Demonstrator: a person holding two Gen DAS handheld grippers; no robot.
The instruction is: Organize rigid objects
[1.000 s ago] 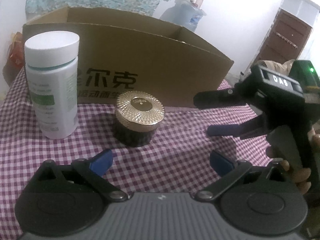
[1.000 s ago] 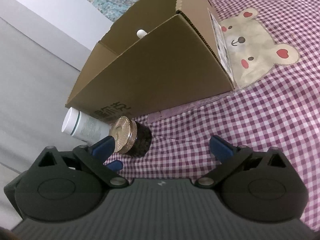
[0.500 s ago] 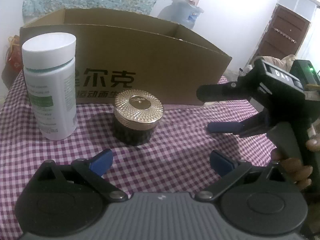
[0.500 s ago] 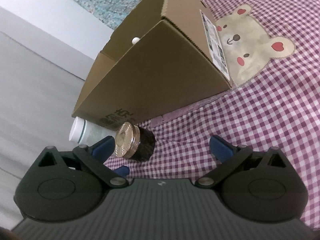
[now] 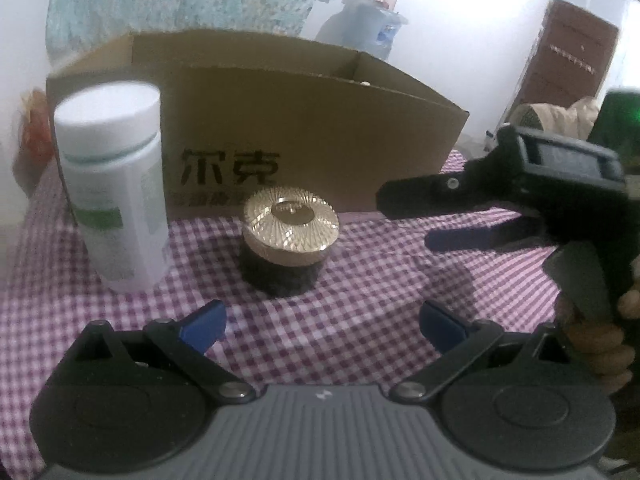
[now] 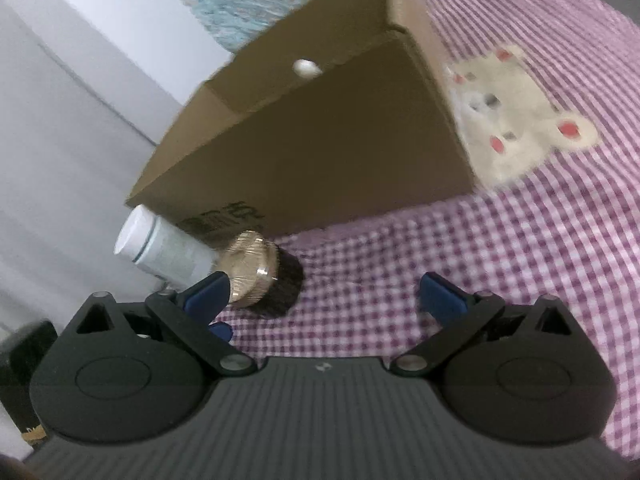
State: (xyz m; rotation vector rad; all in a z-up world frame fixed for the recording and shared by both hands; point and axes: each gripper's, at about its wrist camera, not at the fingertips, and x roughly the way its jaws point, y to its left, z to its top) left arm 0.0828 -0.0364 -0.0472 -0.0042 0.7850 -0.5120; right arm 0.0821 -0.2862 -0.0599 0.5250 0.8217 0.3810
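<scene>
A dark jar with a gold ribbed lid (image 5: 290,236) stands on the purple checked cloth (image 5: 360,312), just in front of an open cardboard box (image 5: 320,128). Left of it stands a tall white bottle (image 5: 114,196). My left gripper (image 5: 322,324) is open and empty, a short way before the jar. My right gripper (image 5: 408,220) comes in from the right at jar height, apart from the jar. In the right wrist view the right gripper (image 6: 324,294) is open, and the jar (image 6: 264,276) lies just beyond its left fingertip, with the bottle (image 6: 168,252) behind. A small white object (image 6: 305,68) sits inside the box (image 6: 320,152).
A cream bear patch (image 6: 516,116) is sewn on the cloth right of the box. A pale blue container (image 5: 368,20) and a brown door (image 5: 568,60) are behind. A hand (image 5: 592,332) holds the right gripper's handle. Open cloth stretches right of the jar.
Both grippers have drawn a little closer to the jar, which looks larger in both views. The right wrist view has tilted and is blurred. Nothing was grasped.
</scene>
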